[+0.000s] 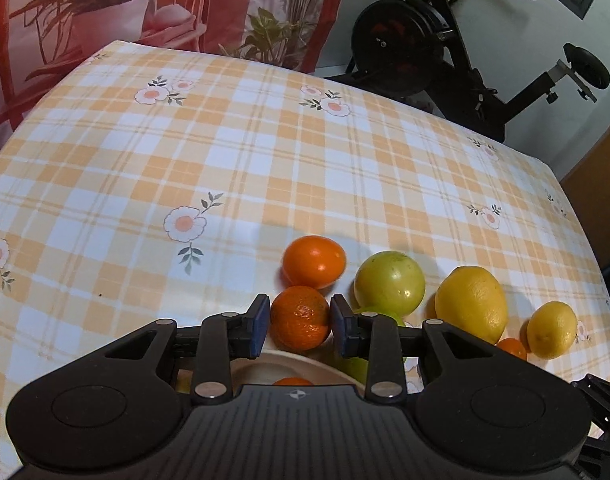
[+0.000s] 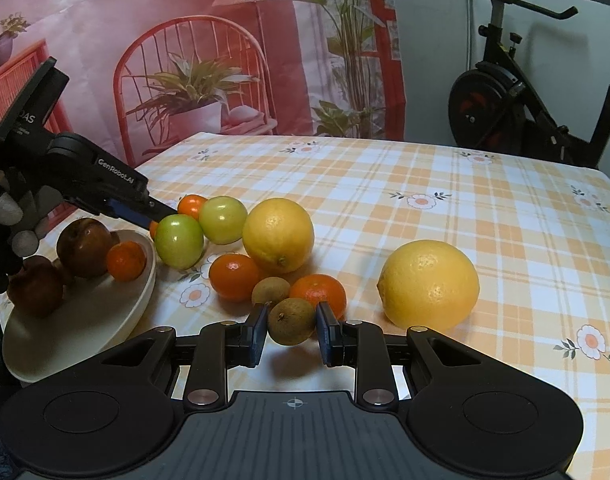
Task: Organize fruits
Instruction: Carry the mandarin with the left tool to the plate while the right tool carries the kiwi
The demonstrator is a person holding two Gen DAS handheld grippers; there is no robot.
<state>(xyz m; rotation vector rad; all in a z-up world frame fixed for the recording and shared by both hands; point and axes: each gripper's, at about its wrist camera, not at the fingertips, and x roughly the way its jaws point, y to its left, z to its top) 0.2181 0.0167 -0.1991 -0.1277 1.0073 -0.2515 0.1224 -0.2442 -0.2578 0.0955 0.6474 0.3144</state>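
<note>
Early days: three fruits sit in the bowl (image 2: 137,308), left fingers (image 1: 261,320) clamp a mandarin (image 1: 300,317), right fingers (image 2: 259,332) clench a kiwi (image 2: 291,321), citrus beyond on the counter (image 2: 465,200).

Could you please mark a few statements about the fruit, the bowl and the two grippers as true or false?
1. The left gripper holds a mandarin. True.
2. The right gripper grips a lemon. False: a small brown fruit.
3. The cream bowl is empty. False: it holds dark red fruit and a mandarin.
4. Two green fruits lie on the checked tablecloth. True.
</note>
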